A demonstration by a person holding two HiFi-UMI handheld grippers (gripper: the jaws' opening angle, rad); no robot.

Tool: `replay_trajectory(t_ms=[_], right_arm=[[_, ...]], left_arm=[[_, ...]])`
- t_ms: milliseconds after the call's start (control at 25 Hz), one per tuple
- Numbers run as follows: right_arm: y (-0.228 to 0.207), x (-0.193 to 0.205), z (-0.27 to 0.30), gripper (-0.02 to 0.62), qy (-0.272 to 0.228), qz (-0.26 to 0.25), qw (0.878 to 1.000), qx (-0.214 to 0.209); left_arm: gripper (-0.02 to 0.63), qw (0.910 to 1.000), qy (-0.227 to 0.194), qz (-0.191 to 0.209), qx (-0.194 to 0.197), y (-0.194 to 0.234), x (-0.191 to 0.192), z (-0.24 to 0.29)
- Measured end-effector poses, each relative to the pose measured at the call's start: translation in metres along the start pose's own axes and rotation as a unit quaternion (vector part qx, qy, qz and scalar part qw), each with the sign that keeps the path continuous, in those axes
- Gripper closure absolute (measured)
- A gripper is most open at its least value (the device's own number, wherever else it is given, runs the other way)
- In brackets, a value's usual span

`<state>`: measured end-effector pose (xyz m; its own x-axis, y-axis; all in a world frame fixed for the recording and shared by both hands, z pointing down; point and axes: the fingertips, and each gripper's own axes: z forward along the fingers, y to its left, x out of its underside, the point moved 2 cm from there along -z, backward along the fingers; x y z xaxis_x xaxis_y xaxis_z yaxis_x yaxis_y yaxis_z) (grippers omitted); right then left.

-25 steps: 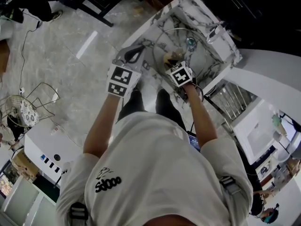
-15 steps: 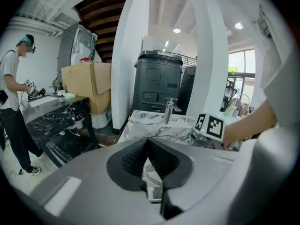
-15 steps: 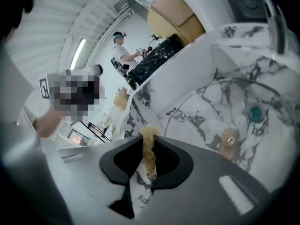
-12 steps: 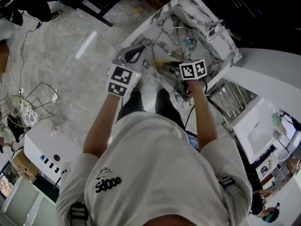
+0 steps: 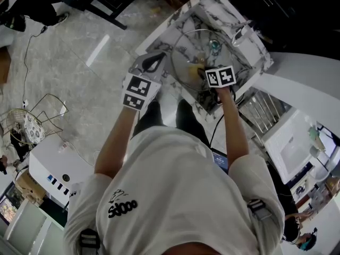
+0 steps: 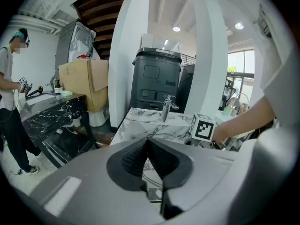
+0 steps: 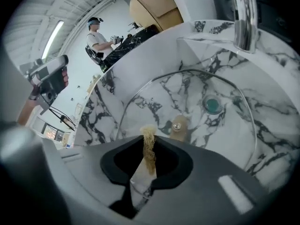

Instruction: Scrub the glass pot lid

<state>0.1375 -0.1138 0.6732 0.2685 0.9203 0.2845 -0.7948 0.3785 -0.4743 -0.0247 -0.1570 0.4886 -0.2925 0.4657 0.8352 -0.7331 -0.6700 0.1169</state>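
The glass pot lid (image 5: 192, 48) lies in the marble sink (image 5: 249, 51), its steel rim a wide ring and its tan knob (image 7: 179, 124) near the green drain (image 7: 213, 104). My right gripper (image 5: 203, 71) reaches over the lid's near part, shut on a thin tan scrub pad (image 7: 149, 139) that sticks up between the jaws of the right gripper (image 7: 149, 161). My left gripper (image 5: 151, 62) hovers at the counter's left edge, just left of the lid's rim. In the left gripper view its jaws (image 6: 147, 142) are pressed together with nothing seen between them.
A chrome faucet (image 7: 243, 18) stands at the sink's far side. A dark bin (image 6: 154, 81) and a cardboard box (image 6: 84, 81) stand beyond the counter. Another person (image 6: 9, 93) works at a black marble table (image 6: 47, 111) to the left. A wire basket (image 5: 32, 121) sits on the floor.
My right gripper has slid to the right and farther over the lid with the scrub pad, its marker cube turning. The left gripper has hardly moved.
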Motion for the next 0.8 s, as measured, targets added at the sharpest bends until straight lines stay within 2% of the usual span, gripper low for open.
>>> replay_trajectory(t_ms=[400,560,640,800], right_arm=[[-0.065,-0.004,-0.029,0.543,0.019,-0.006,0.992,0.124],[-0.089,-0.008,-0.047,0.543,0.040,-0.043,0.974,0.220],[-0.097,-0.007,-0.054,0.543,0.061,-0.067,0.963,0.254],[-0.107,-0.021,-0.074,0.543,0.071,-0.127,0.938,0.314]], left_arm=[[0.595,0.9999,0.005,0.004,0.008,-0.004,-0.004,0.013],[0.595,0.9999,0.005,0.003,0.011,-0.006,-0.005,0.016],[0.595,0.9999,0.005,0.004,0.014,-0.007,-0.006,0.018],[0.595,0.9998,0.002,0.006,0.019,-0.009,-0.008,0.018]])
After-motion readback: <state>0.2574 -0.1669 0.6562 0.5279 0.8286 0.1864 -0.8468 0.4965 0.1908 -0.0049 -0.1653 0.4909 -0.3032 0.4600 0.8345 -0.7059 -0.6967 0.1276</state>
